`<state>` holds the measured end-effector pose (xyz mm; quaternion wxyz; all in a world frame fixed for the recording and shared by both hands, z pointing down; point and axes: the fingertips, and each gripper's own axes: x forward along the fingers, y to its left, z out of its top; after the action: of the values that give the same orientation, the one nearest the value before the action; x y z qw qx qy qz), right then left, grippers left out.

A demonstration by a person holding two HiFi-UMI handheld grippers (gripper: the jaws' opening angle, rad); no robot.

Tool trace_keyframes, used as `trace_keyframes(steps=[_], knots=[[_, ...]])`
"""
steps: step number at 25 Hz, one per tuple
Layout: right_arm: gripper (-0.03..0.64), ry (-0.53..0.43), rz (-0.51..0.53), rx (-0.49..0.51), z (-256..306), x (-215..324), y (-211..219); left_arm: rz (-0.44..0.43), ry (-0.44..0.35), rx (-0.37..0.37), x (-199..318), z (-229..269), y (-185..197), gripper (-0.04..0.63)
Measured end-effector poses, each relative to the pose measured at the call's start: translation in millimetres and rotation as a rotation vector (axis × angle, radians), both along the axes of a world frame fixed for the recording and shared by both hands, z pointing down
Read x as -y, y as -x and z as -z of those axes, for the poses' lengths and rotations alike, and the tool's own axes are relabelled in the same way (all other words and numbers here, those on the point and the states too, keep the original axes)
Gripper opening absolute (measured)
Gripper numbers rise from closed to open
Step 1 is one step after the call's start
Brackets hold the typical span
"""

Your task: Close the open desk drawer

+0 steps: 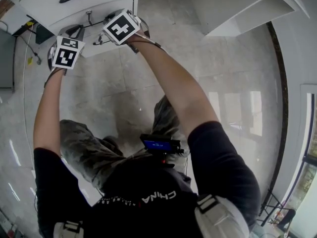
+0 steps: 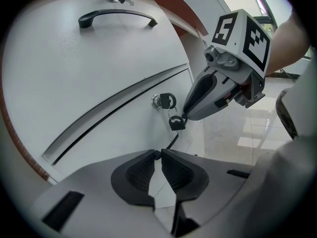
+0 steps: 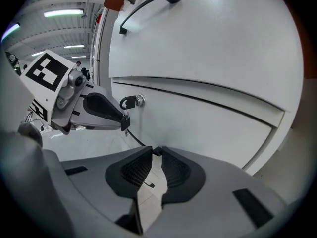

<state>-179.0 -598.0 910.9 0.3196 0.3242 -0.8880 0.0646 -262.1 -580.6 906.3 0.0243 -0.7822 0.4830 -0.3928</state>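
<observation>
The white lower drawer front (image 2: 114, 128) fills both gripper views, with a key in its lock (image 2: 162, 101) and a black fob (image 2: 176, 124) hanging from it. Above a thin dark seam sits the upper drawer with a black handle (image 2: 116, 16). My left gripper (image 2: 159, 153) is shut and empty, its tips close to the drawer's lower edge. My right gripper (image 3: 156, 151) is also shut and empty, near the same front (image 3: 208, 128). The two grippers are side by side by the lock (image 3: 133, 101). In the head view both reach to the cabinet (image 1: 59, 6) at top left.
A white open shelf unit (image 1: 237, 9) stands at top right of the head view. Glossy tiled floor (image 1: 124, 88) lies between it and the cabinet. A dark box (image 1: 5, 58) and cables (image 1: 29, 58) are at far left. The person's knees are below.
</observation>
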Motion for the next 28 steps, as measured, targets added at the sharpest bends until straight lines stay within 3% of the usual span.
trace_keyframes(steps=[8, 13, 20, 25, 28], knots=[[0.066, 0.012, 0.018, -0.103, 2.0, -2.3, -1.6, -0.005, 0.083, 0.069, -2.8, -2.6, -3.4, 0.049], [0.041, -0.015, 0.037, -0.098, 6.5, -13.1, -6.7, -0.01, 0.046, 0.094, -11.8, 0.3, -6.1, 0.048], [0.029, -0.078, 0.071, -0.022, 12.1, -33.3, -14.9, -0.039, -0.025, -0.005, -41.1, -0.3, -23.9, 0.023], [0.018, -0.111, 0.066, -0.007, -17.9, -55.2, -23.9, 0.053, -0.042, -0.144, -67.9, -30.4, -19.4, 0.012], [0.017, -0.068, 0.053, -0.008, -54.3, -72.8, -35.7, 0.044, -0.028, -0.129, -79.7, -52.0, -20.4, 0.012]])
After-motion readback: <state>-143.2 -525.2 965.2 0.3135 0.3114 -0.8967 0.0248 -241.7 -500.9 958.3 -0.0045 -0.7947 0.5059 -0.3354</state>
